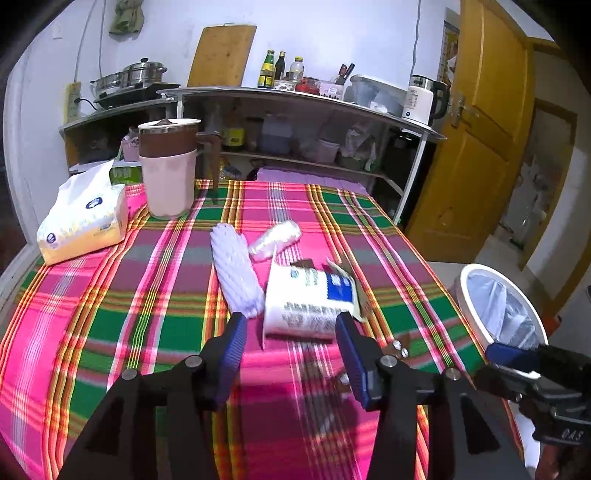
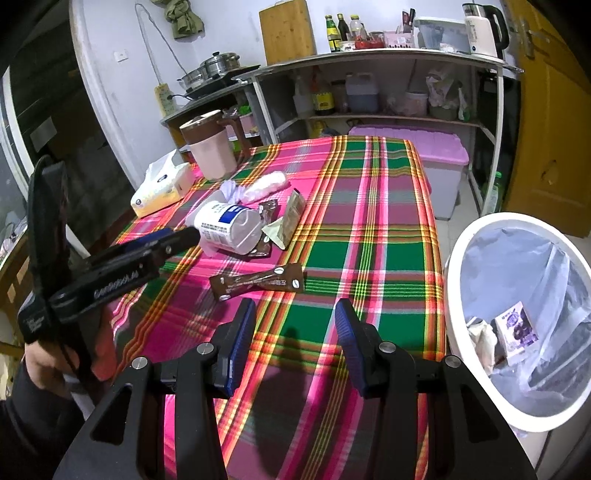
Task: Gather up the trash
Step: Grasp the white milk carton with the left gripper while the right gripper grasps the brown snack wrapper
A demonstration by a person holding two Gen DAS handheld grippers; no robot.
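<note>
On plaid tablecloth [image 1: 110, 332] – left tool [image 1: 291, 332] open before cup [image 1: 306, 302], foam net [image 1: 236, 273] beside, right tool [image 2: 295, 321] open nr bin [image 2: 517, 236].

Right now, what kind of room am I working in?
Most likely a small home kitchen: steel pots on a cooktop, sauce bottles and an electric kettle on the shelf, behind a plaid-covered table.

Left hand-held gripper [image 1: 291, 328] hovers with jaws spread wide; right hand-held gripper [image 2: 295, 317] likewise gapes, holding nothing.
</note>
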